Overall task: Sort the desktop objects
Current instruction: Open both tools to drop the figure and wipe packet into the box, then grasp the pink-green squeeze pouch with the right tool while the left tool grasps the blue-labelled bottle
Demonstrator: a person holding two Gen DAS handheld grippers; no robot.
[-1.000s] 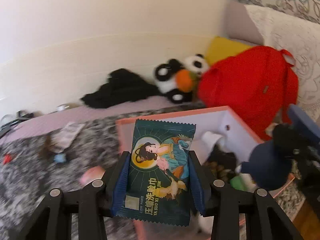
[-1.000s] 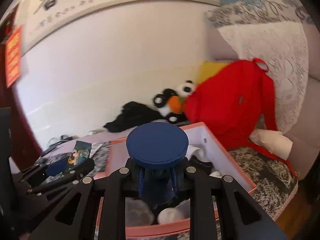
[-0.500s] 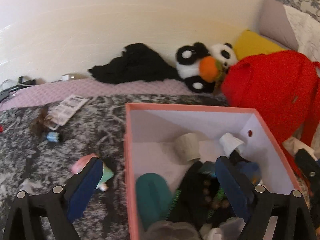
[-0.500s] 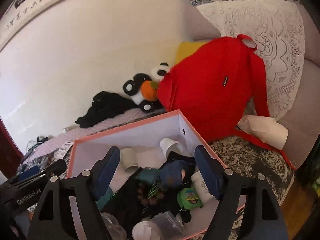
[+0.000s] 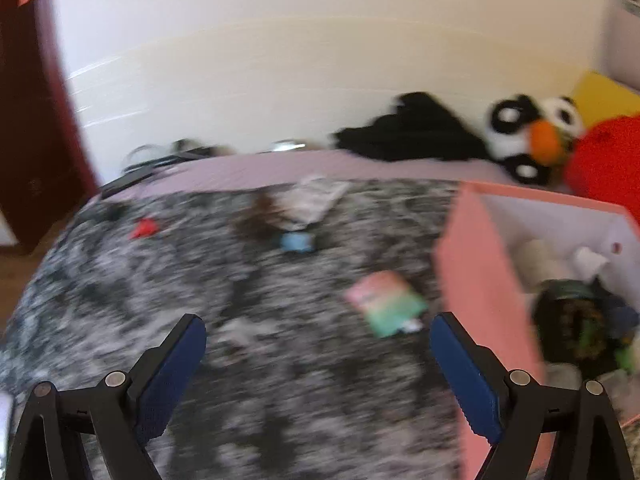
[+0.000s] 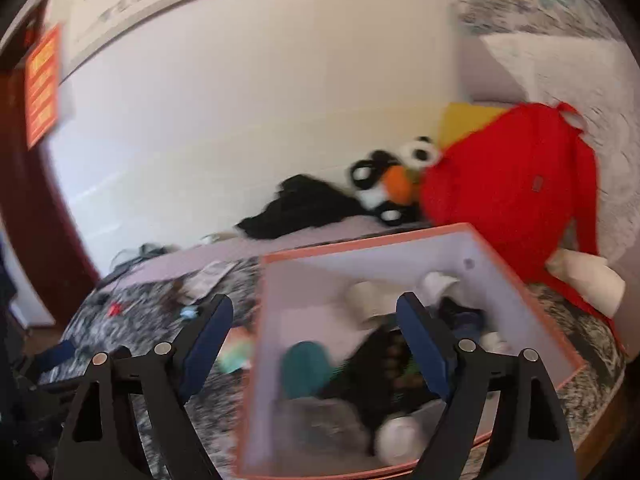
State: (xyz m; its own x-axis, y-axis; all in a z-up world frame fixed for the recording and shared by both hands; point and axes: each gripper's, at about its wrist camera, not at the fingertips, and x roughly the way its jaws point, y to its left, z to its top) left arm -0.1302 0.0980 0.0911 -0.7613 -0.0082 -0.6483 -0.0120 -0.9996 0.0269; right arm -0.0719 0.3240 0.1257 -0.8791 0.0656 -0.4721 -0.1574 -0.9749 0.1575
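A grey mottled blanket spreads under and ahead of the left gripper, whose blue-padded fingers stand wide apart with nothing between them. To the right of that gripper sits the pink box, its near wall just beside the right finger; inside it lie a white cup, a dark jar and other small items, blurred. The right gripper hangs above the same box, its fingers also spread wide and empty, the left finger over the blanket and the right finger over the box's contents. Beyond the box, ahead and to the right of both grippers, a red backpack leans against a pale patterned cushion. Left of the backpack lies a panda toy with an orange patch, and left of that a heap of black cloth. Ahead of the left gripper, slightly right, a pink and green packet lies on the blanket, close to the box's outer wall. Farther ahead are a white paper wrapper, a small blue item and, off to the left, a small red item. Motion blur softens both views.
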